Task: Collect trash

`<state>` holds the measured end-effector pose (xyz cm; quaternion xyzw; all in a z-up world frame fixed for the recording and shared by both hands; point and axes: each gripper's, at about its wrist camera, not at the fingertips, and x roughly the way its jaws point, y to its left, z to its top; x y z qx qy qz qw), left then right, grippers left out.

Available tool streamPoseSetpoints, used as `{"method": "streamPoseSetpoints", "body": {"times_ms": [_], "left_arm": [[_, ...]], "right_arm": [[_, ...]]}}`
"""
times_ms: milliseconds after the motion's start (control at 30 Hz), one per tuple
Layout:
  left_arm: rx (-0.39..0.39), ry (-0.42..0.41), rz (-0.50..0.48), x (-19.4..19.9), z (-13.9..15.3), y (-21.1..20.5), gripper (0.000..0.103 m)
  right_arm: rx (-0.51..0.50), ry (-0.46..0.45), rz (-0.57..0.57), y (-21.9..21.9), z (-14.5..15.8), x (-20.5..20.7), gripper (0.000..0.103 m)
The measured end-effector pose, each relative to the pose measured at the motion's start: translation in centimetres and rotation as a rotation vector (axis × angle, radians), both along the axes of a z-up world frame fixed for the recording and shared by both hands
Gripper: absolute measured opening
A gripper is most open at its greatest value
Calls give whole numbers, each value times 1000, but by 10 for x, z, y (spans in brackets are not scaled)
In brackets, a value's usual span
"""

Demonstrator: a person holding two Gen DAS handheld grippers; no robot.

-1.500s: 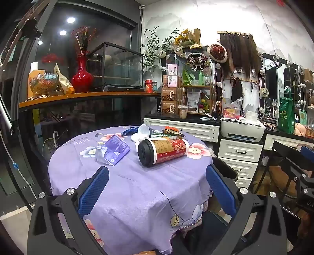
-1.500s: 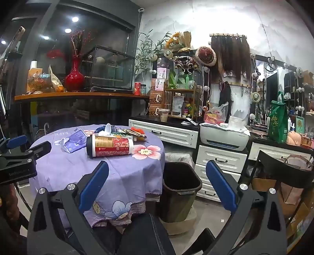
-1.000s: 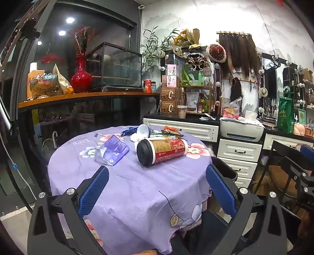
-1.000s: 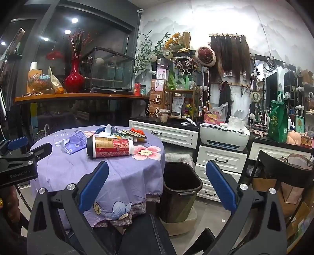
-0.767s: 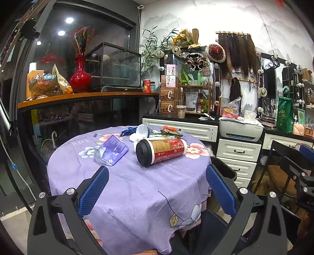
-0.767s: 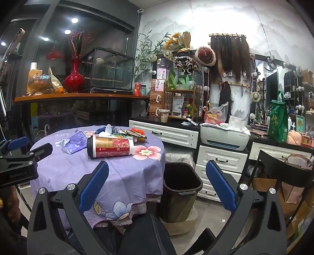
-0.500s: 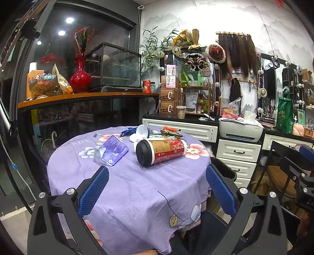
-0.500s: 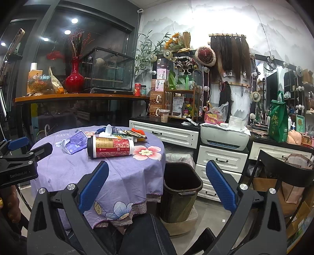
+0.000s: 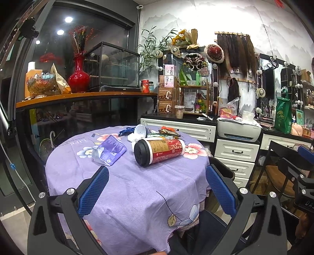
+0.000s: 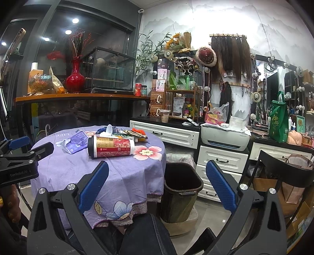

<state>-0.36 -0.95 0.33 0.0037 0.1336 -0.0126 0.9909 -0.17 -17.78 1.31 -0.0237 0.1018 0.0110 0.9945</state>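
Cylindrical canister (image 9: 160, 150) lies sideways on floral cloth (image 9: 127, 188); crinkled purple pouch (image 9: 110, 150) beside it, wrappers behind. Left gripper (image 9: 157, 193) and right gripper (image 10: 157, 188) released, empty.

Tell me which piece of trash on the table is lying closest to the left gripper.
The purple foil packet is closest to the left gripper, just past its left finger. The red canister lies slightly farther; the other wrappers sit at the far edge.

Dim room, ceiling spotlights (image 9: 68, 19) glare on glass; sharp centre, fisheye bending, dark corners.
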Motion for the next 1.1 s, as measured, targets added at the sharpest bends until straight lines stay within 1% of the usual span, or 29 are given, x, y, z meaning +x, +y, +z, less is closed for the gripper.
{"method": "streamPoseSetpoints", "body": {"times_ms": [333, 1100], "left_arm": [[-12, 3, -5, 2, -3, 1, 98], [-10, 4, -13, 2, -2, 3, 98]], "right_arm": [[0, 0, -1, 1, 0, -2, 98], [1, 4, 4, 1, -1, -1, 98]]}}
